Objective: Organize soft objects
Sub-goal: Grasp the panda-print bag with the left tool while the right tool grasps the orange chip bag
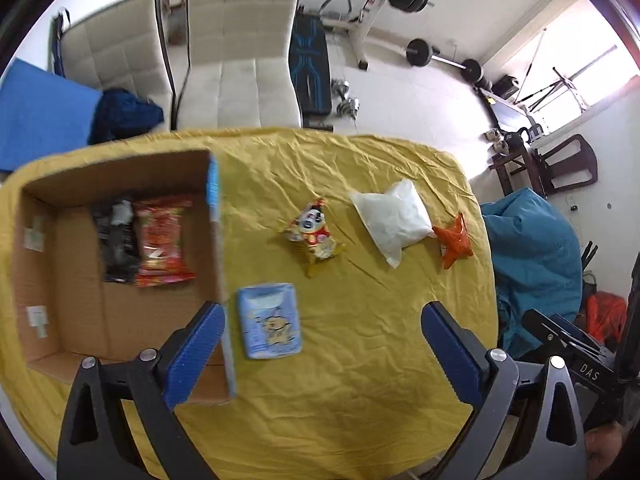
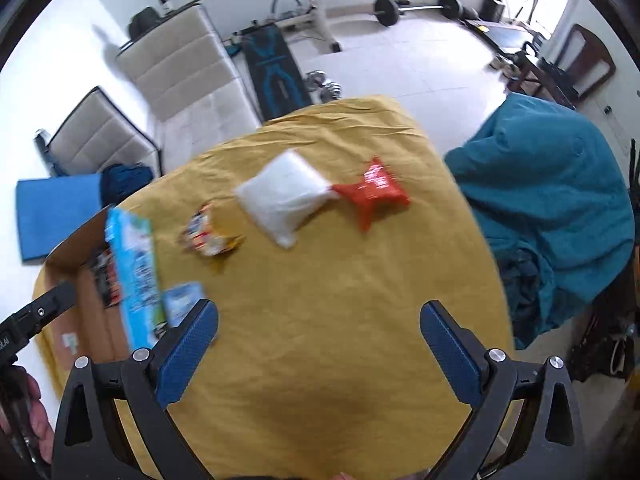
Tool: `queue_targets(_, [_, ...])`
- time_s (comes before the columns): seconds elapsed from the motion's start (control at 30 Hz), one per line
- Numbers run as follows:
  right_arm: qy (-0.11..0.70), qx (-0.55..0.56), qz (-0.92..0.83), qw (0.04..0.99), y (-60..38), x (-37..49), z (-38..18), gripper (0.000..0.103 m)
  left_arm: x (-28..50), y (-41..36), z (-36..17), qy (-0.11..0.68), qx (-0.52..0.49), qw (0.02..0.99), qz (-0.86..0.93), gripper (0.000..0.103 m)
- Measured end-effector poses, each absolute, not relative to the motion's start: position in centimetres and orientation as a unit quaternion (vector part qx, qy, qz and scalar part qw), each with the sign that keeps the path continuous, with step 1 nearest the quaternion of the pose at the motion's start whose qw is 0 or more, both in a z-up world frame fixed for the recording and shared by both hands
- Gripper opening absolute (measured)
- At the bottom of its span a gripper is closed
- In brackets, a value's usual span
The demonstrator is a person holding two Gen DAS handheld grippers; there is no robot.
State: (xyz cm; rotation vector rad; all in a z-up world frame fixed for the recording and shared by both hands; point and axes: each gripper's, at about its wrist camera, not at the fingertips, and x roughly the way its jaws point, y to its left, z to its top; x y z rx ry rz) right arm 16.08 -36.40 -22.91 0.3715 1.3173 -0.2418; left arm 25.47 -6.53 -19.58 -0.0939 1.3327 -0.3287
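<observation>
Two packets, a black one (image 1: 116, 240) and a red one (image 1: 162, 240), already lie in the cardboard box (image 1: 120, 176), while the blue tissue pack (image 1: 270, 320), cartoon snack bag (image 1: 314, 232), white pouch (image 1: 394, 216) and orange packet (image 1: 454, 242) wait on the yellow cloth (image 1: 360, 360), both the left gripper (image 1: 322, 354) and right gripper (image 2: 318, 354) spread wide and empty.

Our left tongs (image 1: 322, 344) carry two blue fingers (image 1: 195, 354) with a finely ribbed face, each set on a black angular bracket. Round silver screws sit at the joints, and triangular cut-outs open the lower arms, which look greyer on one side. Our right tongs (image 2: 319, 340) are built the same: blue textured pads (image 2: 450, 354), black frame, silver screw heads, triangular openings. From the left wrist view, the right tongs' black body bears white letters reading "DAS".
</observation>
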Motion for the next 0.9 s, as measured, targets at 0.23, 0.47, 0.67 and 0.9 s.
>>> queue_targets(0.23, [0.665,0.139,-0.104,0.726,-46.4,22.3,-32.0,0.103,30.6,-11.4,-27.2,0.672,-0.062,0.729,-0.116,0.093])
queue_targets(0.47, [0.680,0.328,-0.127,0.643,-51.8,26.5,-41.1,0.102,33.6,-11.7,-33.4,0.715,-0.096,0.690,-0.065,0.093])
queue_targets(0.67, [0.686,0.427,-0.132,0.574,-52.0,27.5,-46.2,0.056,34.3,-11.8,-37.0,0.743,-0.121,0.657,-0.046,0.093])
queue_targets(0.9, [0.750,0.231,-0.094,0.612,-49.5,28.4,-44.3,0.044,35.2,-12.1,-39.4,0.758,-0.133,0.638,-0.039,0.093])
